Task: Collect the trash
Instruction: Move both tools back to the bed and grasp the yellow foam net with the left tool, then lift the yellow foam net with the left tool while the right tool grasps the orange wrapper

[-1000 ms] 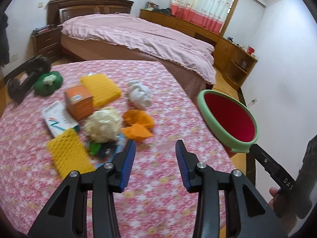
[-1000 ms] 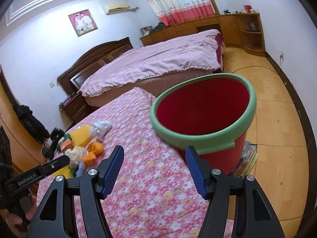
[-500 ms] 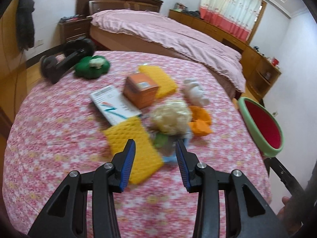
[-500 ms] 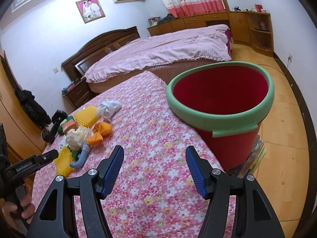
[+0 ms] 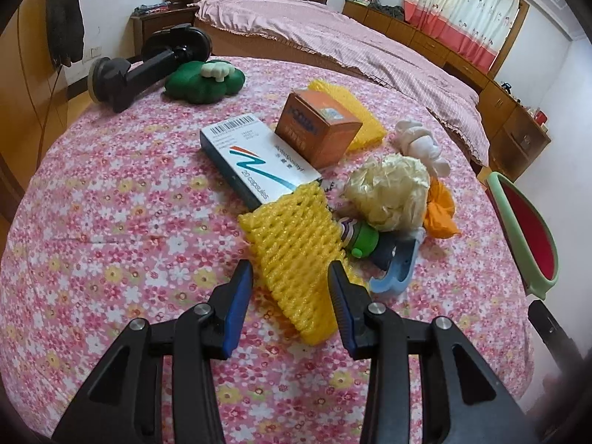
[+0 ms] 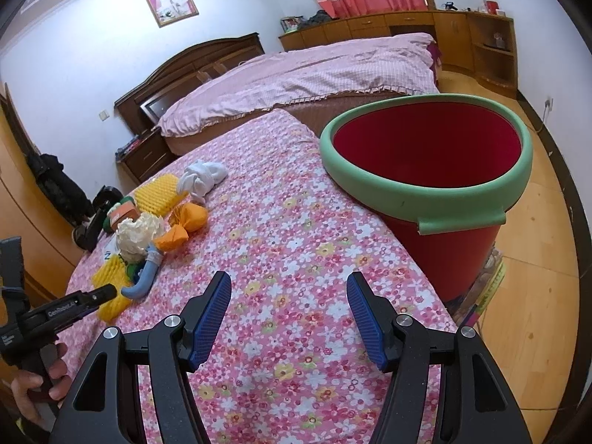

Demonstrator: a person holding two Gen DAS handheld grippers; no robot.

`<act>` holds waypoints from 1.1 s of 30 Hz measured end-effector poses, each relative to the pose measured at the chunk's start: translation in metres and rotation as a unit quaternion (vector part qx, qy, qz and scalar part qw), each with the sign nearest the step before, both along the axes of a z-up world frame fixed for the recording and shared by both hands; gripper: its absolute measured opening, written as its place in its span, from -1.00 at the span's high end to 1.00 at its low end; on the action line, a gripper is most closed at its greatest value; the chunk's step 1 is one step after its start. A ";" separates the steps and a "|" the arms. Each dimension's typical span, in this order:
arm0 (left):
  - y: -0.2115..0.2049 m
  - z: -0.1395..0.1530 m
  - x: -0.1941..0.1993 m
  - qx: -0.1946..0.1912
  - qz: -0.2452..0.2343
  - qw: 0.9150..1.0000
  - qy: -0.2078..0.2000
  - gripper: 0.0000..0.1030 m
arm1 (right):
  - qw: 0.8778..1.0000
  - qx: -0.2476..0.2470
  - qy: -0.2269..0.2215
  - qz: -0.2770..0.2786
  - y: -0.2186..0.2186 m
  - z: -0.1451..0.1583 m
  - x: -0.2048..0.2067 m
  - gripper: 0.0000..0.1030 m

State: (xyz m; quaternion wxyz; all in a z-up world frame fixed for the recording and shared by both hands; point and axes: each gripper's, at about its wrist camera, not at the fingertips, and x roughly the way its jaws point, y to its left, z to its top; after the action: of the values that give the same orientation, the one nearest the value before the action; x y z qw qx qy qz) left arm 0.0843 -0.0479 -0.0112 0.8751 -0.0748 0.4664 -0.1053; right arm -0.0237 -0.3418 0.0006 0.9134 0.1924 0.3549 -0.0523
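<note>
L gripper (image 5: pixel 292 288) tilted down over counter (image 5: pixel 111 192), fingers (image 5: pixel 240 285) parted, straddling near end of yellow foam net (image 5: pixel 292 244); pads not pressing it. Net lies on floral cloth w/ far end on pill box (image 5: pixel 251 159), beside cream wad (image 5: pixel 392 192), orange wrapper (image 5: pixel 440 214). R gripper (image 6: pixel 288 296) fingers apart, nothing between. Red bin (image 6: pixel 425 170) w/ green rim at counter edge, R side.

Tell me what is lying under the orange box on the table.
The orange box rests partly on the white and blue capsule carton, and its far side sits over a yellow foam net. How much of either is covered under the box cannot be seen.
</note>
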 end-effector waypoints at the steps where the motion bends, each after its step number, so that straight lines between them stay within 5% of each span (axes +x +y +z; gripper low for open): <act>1: 0.000 -0.001 0.000 -0.001 0.000 1.000 -0.002 0.19 | 1.000 0.001 0.001 0.000 0.000 -0.001 0.000 -0.29; 7: -0.001 -0.001 -0.003 -0.012 -0.006 1.000 -0.009 0.20 | 1.000 0.006 0.003 0.000 -0.001 -0.003 0.001 -0.30; 14: 0.001 0.001 -0.011 -0.047 -0.021 0.999 -0.014 0.72 | 1.000 0.006 0.005 0.006 0.003 -0.002 0.002 -0.30; 24: 0.014 0.028 -0.022 -0.068 -0.025 0.996 -0.050 0.79 | 1.000 -0.006 0.003 0.018 0.017 0.007 0.007 -0.30; 33: 0.036 0.057 -0.011 -0.043 -0.004 0.993 -0.111 0.79 | 0.999 -0.019 0.003 0.044 0.041 0.017 0.028 -0.30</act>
State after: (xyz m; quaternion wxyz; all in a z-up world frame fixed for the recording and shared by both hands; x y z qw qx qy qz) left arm 0.0731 -0.0115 0.0463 0.9168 -0.0983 0.3620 -0.1368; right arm 0.0042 -0.3012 0.0178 0.9172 0.1590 0.3648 -0.0195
